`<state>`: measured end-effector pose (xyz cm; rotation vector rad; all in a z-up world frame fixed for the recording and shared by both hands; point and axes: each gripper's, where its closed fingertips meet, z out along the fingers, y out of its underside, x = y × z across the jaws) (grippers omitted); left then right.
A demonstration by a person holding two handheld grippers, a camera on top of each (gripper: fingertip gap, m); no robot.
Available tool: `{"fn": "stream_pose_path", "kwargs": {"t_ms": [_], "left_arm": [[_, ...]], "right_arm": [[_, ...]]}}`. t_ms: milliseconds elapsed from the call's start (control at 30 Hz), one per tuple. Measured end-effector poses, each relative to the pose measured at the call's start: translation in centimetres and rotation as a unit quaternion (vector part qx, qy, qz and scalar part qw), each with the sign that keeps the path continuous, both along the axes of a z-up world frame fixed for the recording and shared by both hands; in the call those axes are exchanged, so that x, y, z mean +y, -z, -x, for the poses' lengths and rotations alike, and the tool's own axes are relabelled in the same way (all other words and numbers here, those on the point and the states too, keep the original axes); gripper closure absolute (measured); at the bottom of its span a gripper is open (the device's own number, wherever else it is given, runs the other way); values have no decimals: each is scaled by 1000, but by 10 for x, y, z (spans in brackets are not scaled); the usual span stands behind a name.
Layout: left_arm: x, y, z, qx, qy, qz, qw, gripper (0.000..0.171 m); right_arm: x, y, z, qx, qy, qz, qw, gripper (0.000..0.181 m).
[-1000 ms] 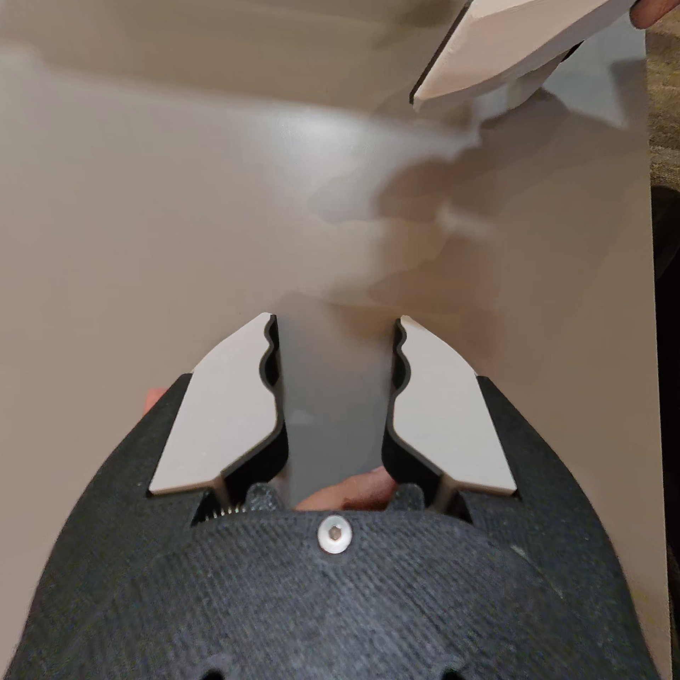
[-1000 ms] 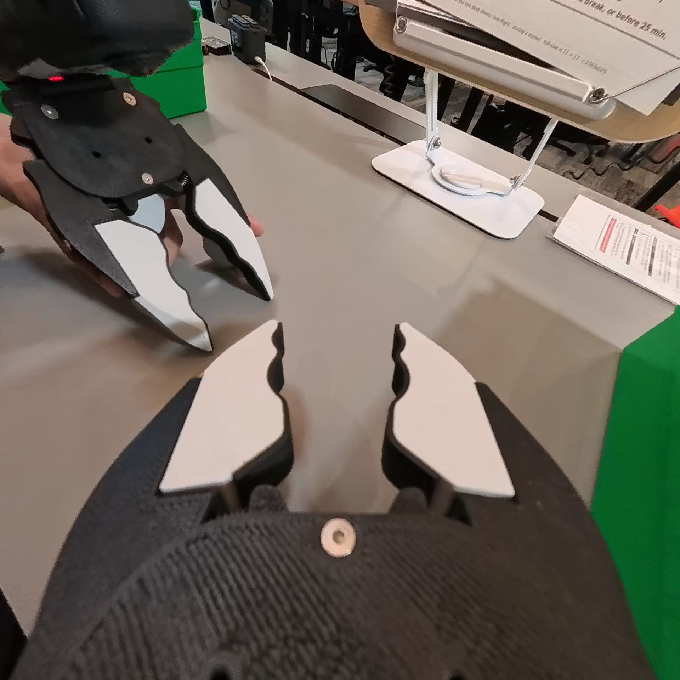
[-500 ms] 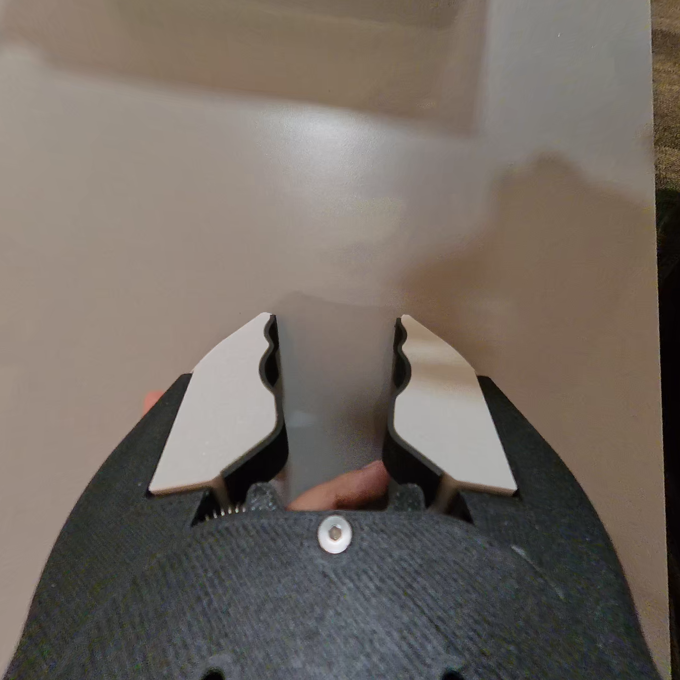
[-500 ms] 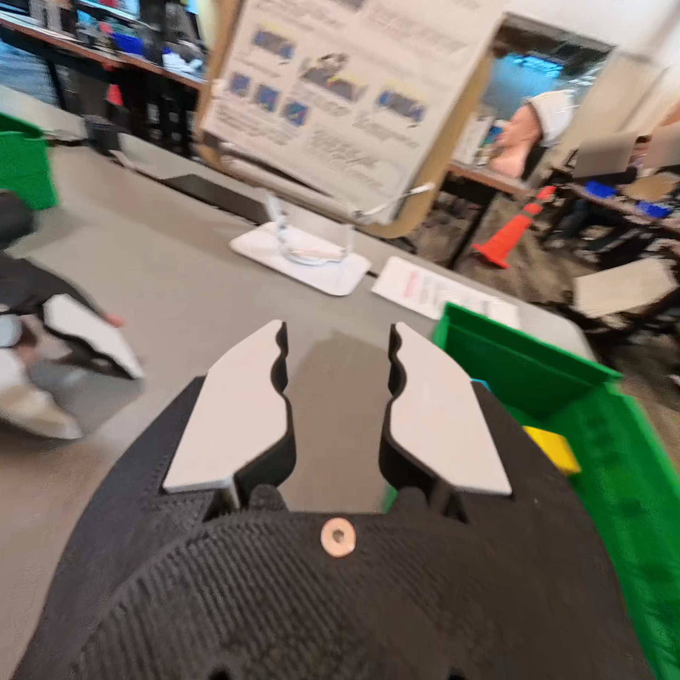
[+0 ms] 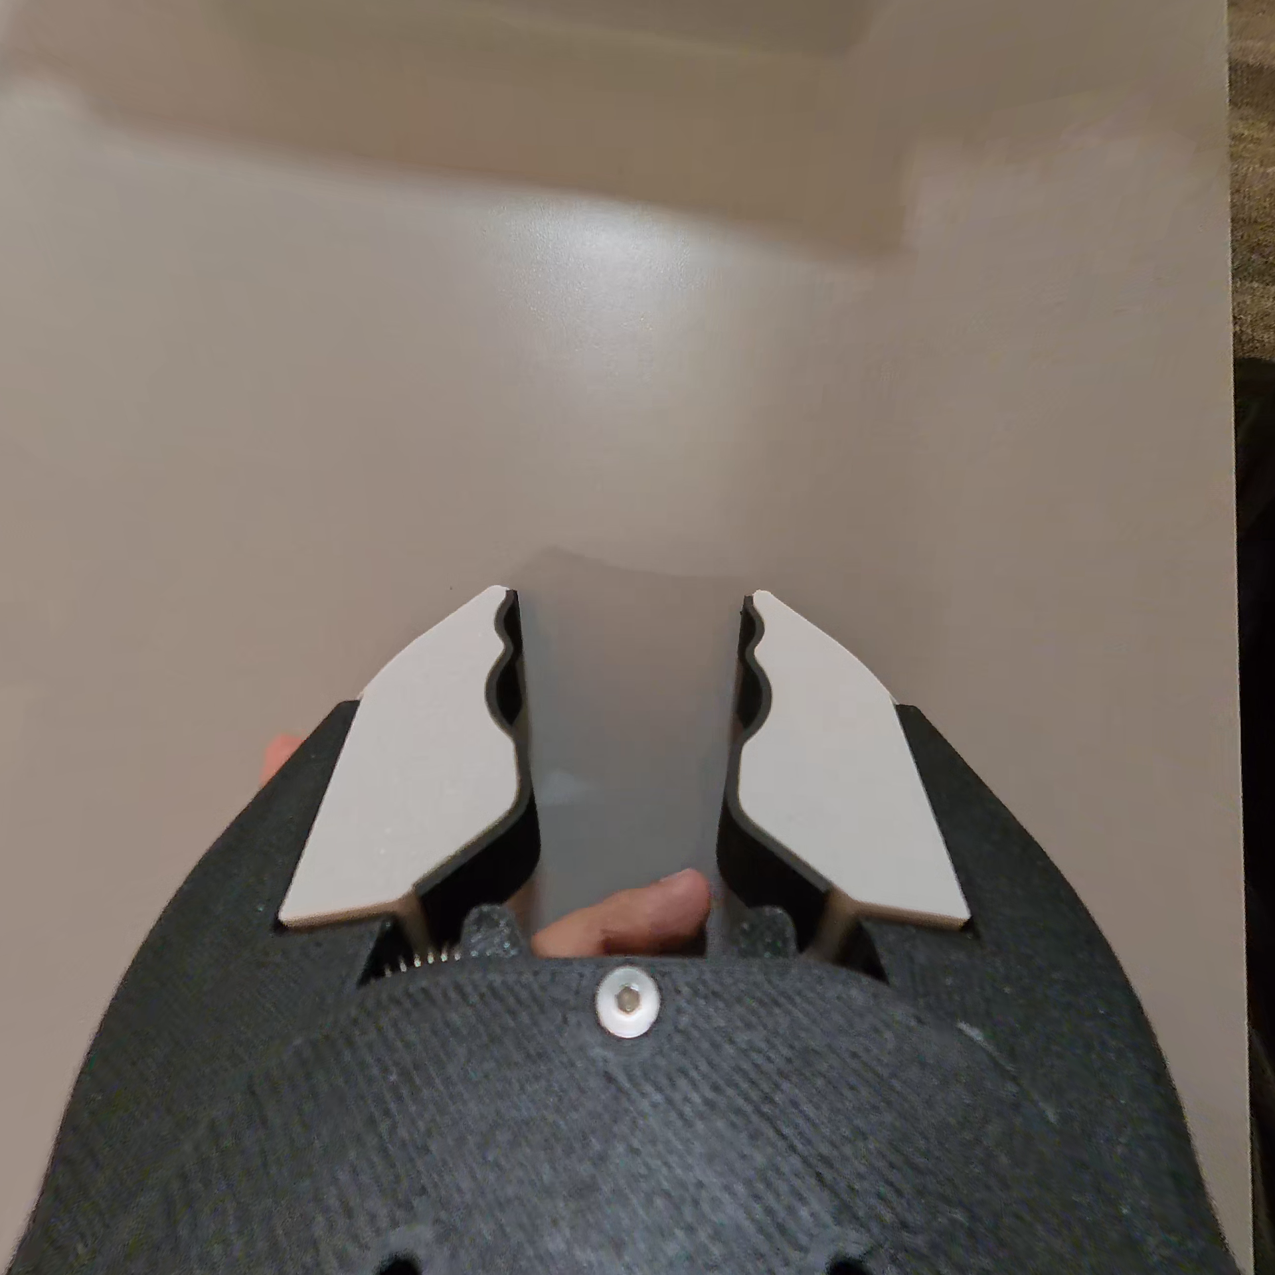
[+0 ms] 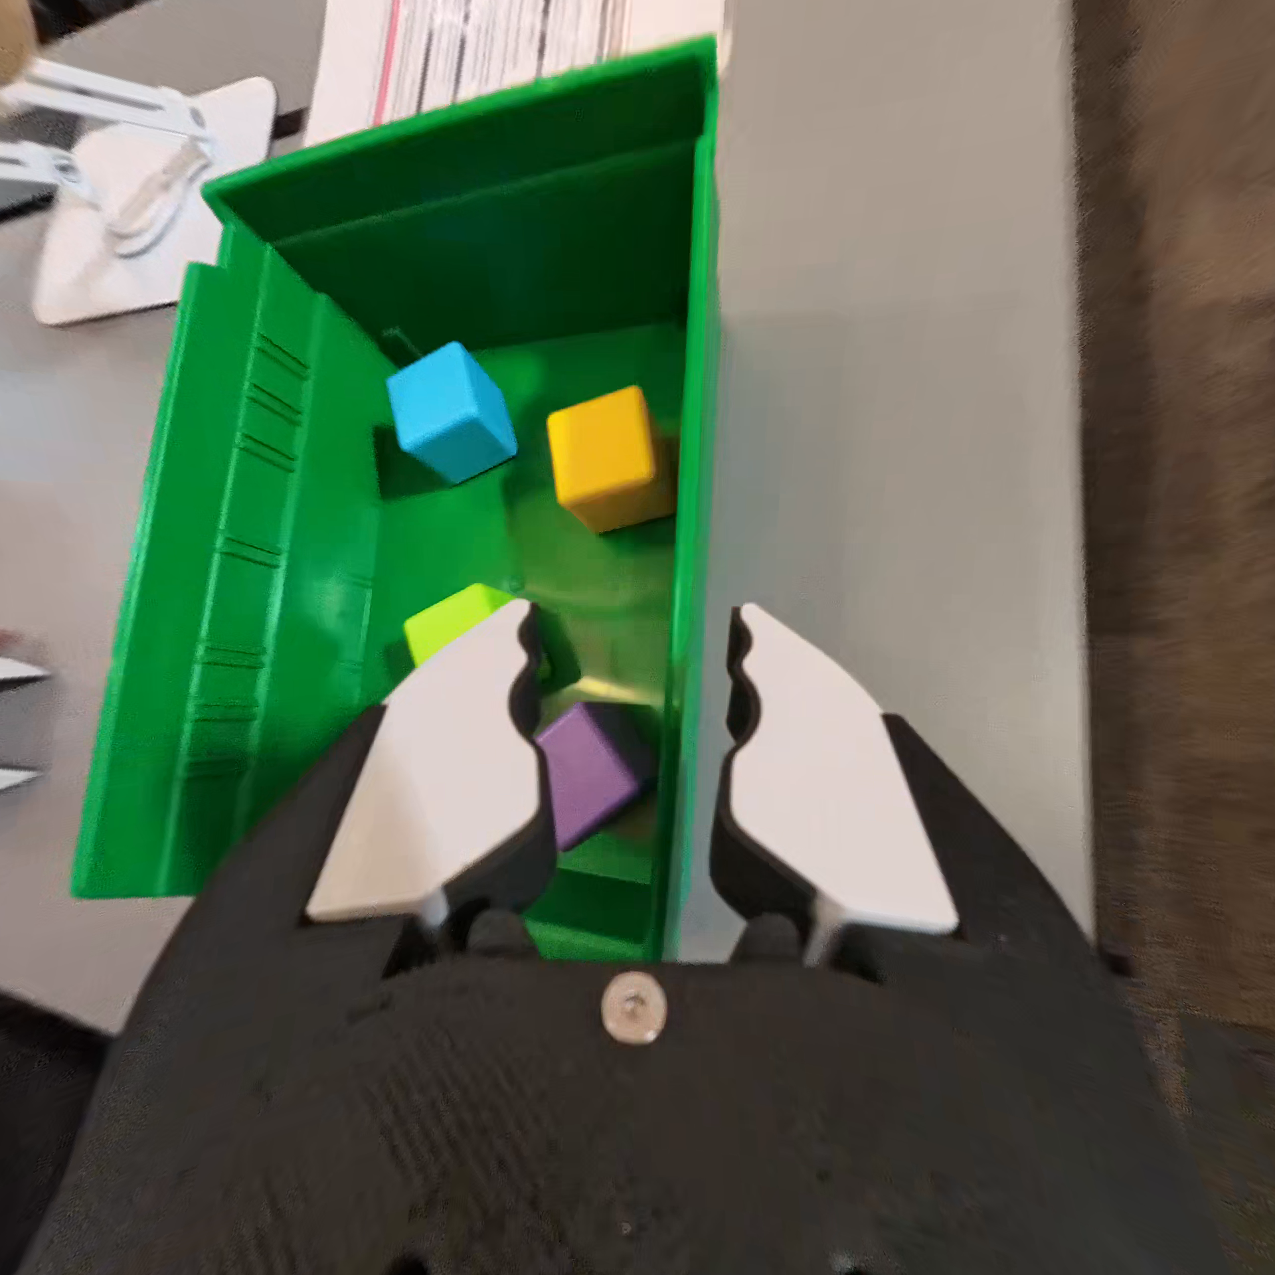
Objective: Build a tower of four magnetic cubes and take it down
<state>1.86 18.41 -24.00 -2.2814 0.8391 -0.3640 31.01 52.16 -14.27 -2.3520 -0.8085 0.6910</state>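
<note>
The left tongs [image 5: 631, 600] are standing wide, holding nothing, and are pointing down at the bare grey counter [image 5: 414, 345]. A fingertip [image 5: 628, 911] of the person's hand is showing between the bases of the two fingers, just above the screw in the black body. The counter's right edge is running down the right side of this view, with dark carpet [image 5: 1252, 207] beyond it.

The right tongs [image 6: 631, 614] are also spreading wide and gripping nothing. They are hanging over the near end of a green bin [image 6: 228, 621] that is sitting on the counter [image 6: 897, 345] close to its right edge. The bin's right wall is lying in the gap between the two fingers. Four cubes are lying on the bin floor, apart from one another: a blue cube [image 6: 448, 414] at the far left, a yellow cube [image 6: 607, 455] at the far right near the wall, a lime cube [image 6: 448, 621] partly hidden behind the left finger, and a purple cube [image 6: 586, 773] nearest the tongs, just beside the left finger's inner edge. Whether the finger is touching it cannot be told.

Beyond the bin a printed sheet [image 6: 483, 48] is lying on the counter, and a white stand base [image 6: 138, 228] is sitting at the upper left. This view is somewhat blurred.
</note>
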Motion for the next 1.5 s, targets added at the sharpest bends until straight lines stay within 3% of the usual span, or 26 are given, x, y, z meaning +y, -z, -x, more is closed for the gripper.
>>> {"fn": "stream_pose_path", "kwargs": {"t_ms": [133, 233, 333, 367, 433, 500, 600, 667, 733, 800, 900, 1000, 1067, 1267, 1500], "left_arm": [[3, -1, -1, -13, -26, 5, 1000, 110], [7, -7, -5, -27, -76, 16, 997, 103], [11, -38, 11, 7, -162, -46, 986, 104], [9, -55, 25, 21, -212, -85, 973, 104], [-3, -96, 66, 53, -320, -190, 927, 104], [-37, -126, 106, 110, -386, -248, 882, 116], [-109, -139, 173, 215, -490, -229, 813, 115], [-161, -140, 216, 251, -572, -208, 752, 118], [-192, -132, 242, 234, -618, -185, 728, 121], [-198, -119, 257, 191, -633, -162, 732, 123], [-199, -89, 275, 185, -628, -105, 749, 124], [-181, -83, 265, 130, -599, -111, 782, 164], [-183, -84, 268, 158, -594, -103, 782, 165], [-197, -104, 276, 160, -586, -115, 786, 165], [-246, -151, 283, 191, -613, -157, 750, 161]], "right_arm": [[6, 28, 2, -1, 7, 62, 998, 171], [7, 30, 1, -9, -7, 62, 998, 171], [7, 31, -2, -80, -15, 5, 997, 177], [5, 31, -1, -98, -16, -7, 995, 178], [-3, 31, 3, -99, -15, 1, 995, 178], [-10, 31, 9, -91, -14, 5, 996, 178], [-24, 30, 18, -92, -15, 1, 996, 178], [-37, 30, 27, -86, -16, 1, 996, 179], [-51, 29, 40, -74, -21, -1, 997, 179], [-69, 28, 58, -63, -38, 5, 997, 178], [-99, 30, 88, -57, -70, 13, 996, 178], [-128, 30, 124, -52, -104, 19, 993, 178], [-146, 30, 152, -47, -131, 24, 990, 178], [-201, 28, 255, -38, -198, 33, 979, 177], [-260, 29, 375, -42, -247, 55, 967, 176]]}}
